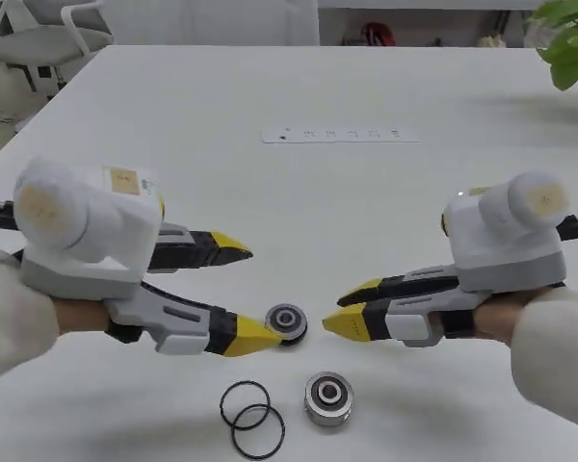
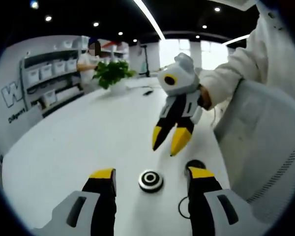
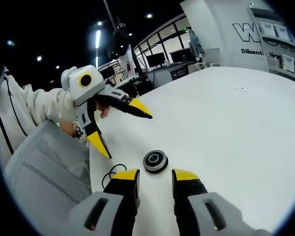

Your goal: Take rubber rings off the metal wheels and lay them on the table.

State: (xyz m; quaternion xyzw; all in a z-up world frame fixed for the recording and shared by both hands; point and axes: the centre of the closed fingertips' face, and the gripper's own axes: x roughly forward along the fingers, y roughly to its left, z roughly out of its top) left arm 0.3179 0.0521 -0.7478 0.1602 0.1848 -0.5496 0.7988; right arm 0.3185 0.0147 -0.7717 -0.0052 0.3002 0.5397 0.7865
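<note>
A small metal wheel (image 1: 286,320) with a black rim lies on the white table (image 1: 299,212) between both grippers. My left gripper (image 1: 253,294) is open wide, and its near fingertip touches or almost touches the wheel (image 2: 151,180). My right gripper (image 1: 342,310) points at the wheel (image 3: 155,161) from the right, jaws a little apart and holding nothing. A second wheel (image 1: 328,397) with a silvery rim sits nearer to me. Two black rubber rings (image 1: 245,402) (image 1: 258,431) lie overlapping on the table beside it.
A white power strip (image 1: 339,136) lies flat mid-table. A green plant (image 1: 568,38) stands at the far right corner, and chairs (image 1: 48,38) stand beyond the far left edge. A person (image 2: 86,61) stands by shelves in the background.
</note>
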